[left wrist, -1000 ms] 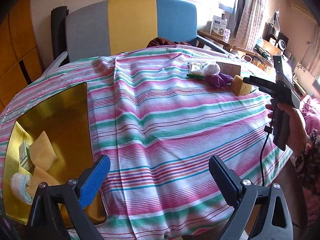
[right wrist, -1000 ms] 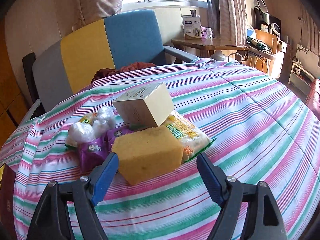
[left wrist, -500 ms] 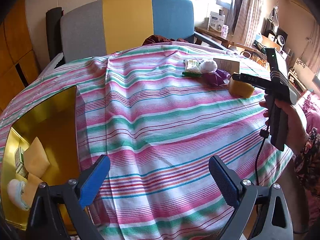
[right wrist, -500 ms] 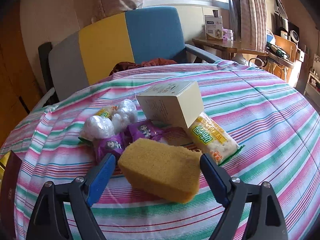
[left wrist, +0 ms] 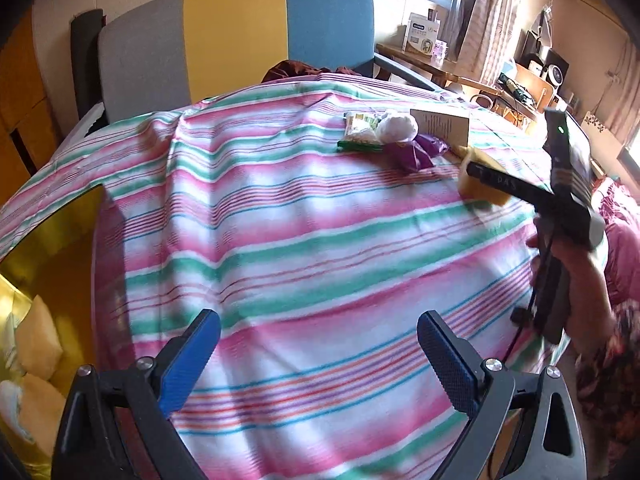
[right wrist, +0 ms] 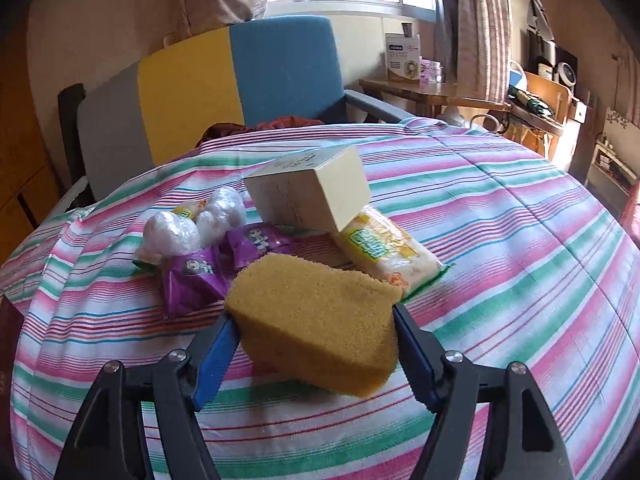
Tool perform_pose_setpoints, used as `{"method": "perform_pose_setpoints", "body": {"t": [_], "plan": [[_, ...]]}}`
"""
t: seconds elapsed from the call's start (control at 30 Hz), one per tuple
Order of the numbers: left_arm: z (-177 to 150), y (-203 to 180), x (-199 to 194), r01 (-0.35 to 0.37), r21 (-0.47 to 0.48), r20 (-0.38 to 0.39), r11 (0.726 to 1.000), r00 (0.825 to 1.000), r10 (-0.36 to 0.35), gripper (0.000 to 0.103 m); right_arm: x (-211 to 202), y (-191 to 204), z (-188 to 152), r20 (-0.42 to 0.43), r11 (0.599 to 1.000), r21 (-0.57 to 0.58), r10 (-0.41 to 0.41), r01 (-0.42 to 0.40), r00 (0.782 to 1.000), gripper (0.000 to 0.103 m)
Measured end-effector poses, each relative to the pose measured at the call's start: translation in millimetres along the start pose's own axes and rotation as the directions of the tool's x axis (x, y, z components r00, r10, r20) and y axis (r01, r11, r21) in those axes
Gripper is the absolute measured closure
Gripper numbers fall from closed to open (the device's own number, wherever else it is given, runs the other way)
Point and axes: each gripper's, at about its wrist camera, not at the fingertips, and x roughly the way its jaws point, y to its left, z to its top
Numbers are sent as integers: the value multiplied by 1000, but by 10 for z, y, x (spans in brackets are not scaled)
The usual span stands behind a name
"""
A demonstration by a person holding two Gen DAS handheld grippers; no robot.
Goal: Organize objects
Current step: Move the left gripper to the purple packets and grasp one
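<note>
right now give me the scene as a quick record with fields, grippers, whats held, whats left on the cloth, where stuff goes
right gripper: jaws have just been closing, pads against both sides of the yellow sponge
left gripper: open, nothing between its jaws, over the striped cloth
left on the cloth: cream box, two purple packets, two white wrapped balls, yellow-green snack bag
box: propped tilted on the snack bag
container: gold tray at the cloth's left edge, already holding some yellowish items
background: grey, yellow and blue chair

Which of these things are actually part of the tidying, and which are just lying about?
Part of the job:
yellow sponge, clamped in the right gripper
purple packets
cream box
noodle packet
gold bin

Lying about:
striped armchair
wooden side table
</note>
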Motion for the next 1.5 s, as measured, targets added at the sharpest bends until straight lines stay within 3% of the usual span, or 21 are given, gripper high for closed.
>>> {"method": "perform_pose_setpoints", "body": {"t": [0.23, 0.47, 0.53, 0.67, 0.83, 0.9, 0.97, 1.1, 1.37, 1.47, 1.5], "plan": [[504, -258, 475, 31, -67, -14, 997, 999, -32, 3, -127, -248, -88, 55, 987, 124, -111, 104, 992, 28], [1023, -601, 1037, 22, -118, -19, 993, 1000, -24, 3, -159, -221, -112, 96, 982, 117, -159, 148, 983, 28], [1151, -700, 1154, 52, -135, -12, 990, 998, -55, 3, -178, -210, -120, 111, 981, 114, -169, 156, 979, 28], [1341, -916, 1334, 39, -107, 5, 993, 999, -38, 5, -211, -226, -146, 137, 979, 124, -181, 165, 974, 27], [1492, -1044, 1632, 38, -105, -15, 994, 999, -40, 19, -182, -221, -158, 137, 977, 122, -189, 173, 972, 27], [1485, -1027, 1744, 37, -107, -35, 994, 999, -41, 35, -155, -211, -156, 130, 978, 116, -188, 173, 974, 27], [1428, -987, 1787, 40, -97, -42, 994, 998, -45, 44, -143, -212, -158, 128, 978, 114, -186, 172, 974, 27], [1253, -957, 1650, 41, 7, -8, 999, 999, -41, 63, -141, -218, -166, 130, 979, 116, -185, 170, 974, 27], [881, -711, 1336, 56, 10, 37, 998, 998, -57, 60, -176, -202, -173, 147, 979, 114, -188, 172, 971, 27], [911, -723, 1344, 45, -8, 44, 999, 998, -44, 29, -190, -177, -169, 155, 978, 109, -195, 179, 969, 27], [945, -737, 1349, 46, -22, 50, 999, 998, -45, 24, -195, -171, -169, 158, 978, 107, -196, 181, 968, 27]]}}
